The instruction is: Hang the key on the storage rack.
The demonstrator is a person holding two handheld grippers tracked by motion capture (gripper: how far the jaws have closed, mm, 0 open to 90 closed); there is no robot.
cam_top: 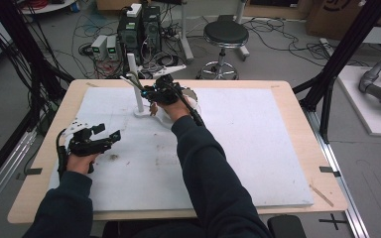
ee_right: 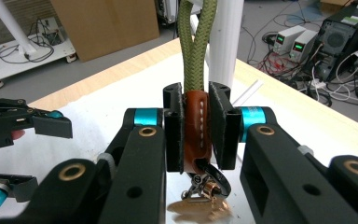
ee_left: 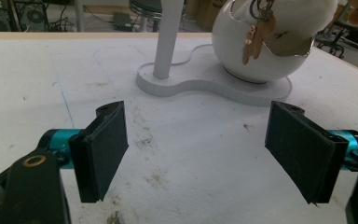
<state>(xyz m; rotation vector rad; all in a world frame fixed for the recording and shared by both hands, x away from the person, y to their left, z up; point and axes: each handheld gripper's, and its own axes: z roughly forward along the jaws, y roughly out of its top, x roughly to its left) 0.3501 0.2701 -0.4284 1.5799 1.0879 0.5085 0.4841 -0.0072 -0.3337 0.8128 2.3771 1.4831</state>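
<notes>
The right gripper has its two black jaws clenched on a brown stitched leather key fob, the pads pressing flat against both of its sides. From the top of the fob a doubled olive-green woven cord loop rises straight up, and below the jaws a dark metal ring hangs with brass-coloured keys, blurred at the bottom of the right gripper view. In the high view this gripper is held over the far middle of the white foam mat that covers the wooden tabletop, just beside the white upright post of a flat white stand base. In the left gripper view the keys dangle in front of the opening of a round white bowl that sits on that base, close to its rim; whether they touch it I cannot tell. The left gripper has its jaws released and spread wide, with nothing between the pads, hanging just over the stained mat and facing the stand. In the high view it is at the near left of the mat, well apart from the right one.
</notes>
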